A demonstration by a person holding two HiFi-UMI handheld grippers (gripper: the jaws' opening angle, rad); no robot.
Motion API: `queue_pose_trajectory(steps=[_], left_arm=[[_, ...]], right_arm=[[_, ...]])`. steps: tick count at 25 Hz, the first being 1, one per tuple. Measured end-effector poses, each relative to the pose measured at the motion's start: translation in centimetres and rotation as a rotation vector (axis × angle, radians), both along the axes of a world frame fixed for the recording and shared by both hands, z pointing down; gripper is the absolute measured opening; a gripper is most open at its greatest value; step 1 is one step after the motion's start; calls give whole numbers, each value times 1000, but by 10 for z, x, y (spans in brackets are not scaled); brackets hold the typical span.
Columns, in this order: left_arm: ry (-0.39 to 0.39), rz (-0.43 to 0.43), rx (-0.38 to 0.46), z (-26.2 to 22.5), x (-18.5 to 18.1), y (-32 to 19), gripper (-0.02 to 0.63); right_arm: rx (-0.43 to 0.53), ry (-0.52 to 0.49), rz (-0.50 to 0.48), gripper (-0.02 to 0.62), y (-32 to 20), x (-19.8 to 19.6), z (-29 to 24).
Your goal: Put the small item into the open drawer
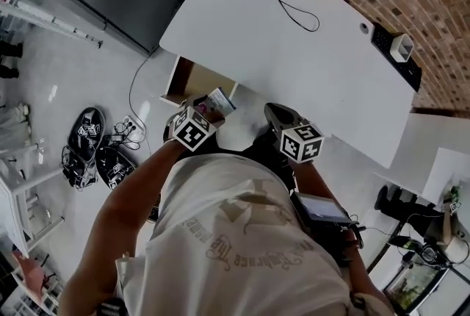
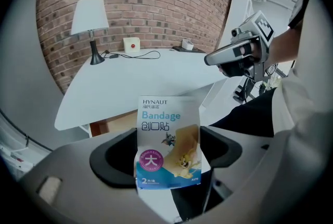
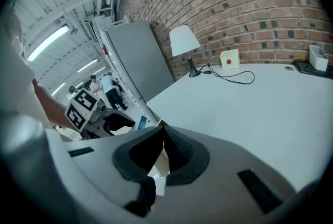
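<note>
The head view is dim and flat, the white table [image 1: 294, 50] reading grey with only soft shadows. Both gripper views bend strongly toward black corners, curving the brick wall [image 2: 156, 4]; ceiling strip lights [image 3: 49, 40] glare at the far left.

Flat white-and-blue bandage packet [image 2: 167, 142] printed "HYNAUT Bandage" with a cartoon, pinched upright between the fingers [image 2: 110, 158] of the left gripper [image 2: 166, 165], near the wood-lined drawer [image 1: 192, 81], which stood open under the table's [image 1: 294, 57] front-left edge
</note>
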State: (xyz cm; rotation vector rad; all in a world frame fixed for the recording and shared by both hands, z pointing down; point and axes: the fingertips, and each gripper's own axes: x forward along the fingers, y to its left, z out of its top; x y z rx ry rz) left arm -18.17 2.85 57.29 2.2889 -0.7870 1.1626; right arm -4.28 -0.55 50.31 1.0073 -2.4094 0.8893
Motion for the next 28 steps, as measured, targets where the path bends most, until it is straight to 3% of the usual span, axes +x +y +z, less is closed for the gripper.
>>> queue_pose_trajectory(steps=[15, 28], left_arm=[[-18, 74, -31, 19, -48, 16, 377], [-131, 90, -48, 46, -94, 18, 377]], right_arm=[[-51, 0, 66, 6, 35, -50, 18], [-75, 3, 46, 6, 49, -81, 27]])
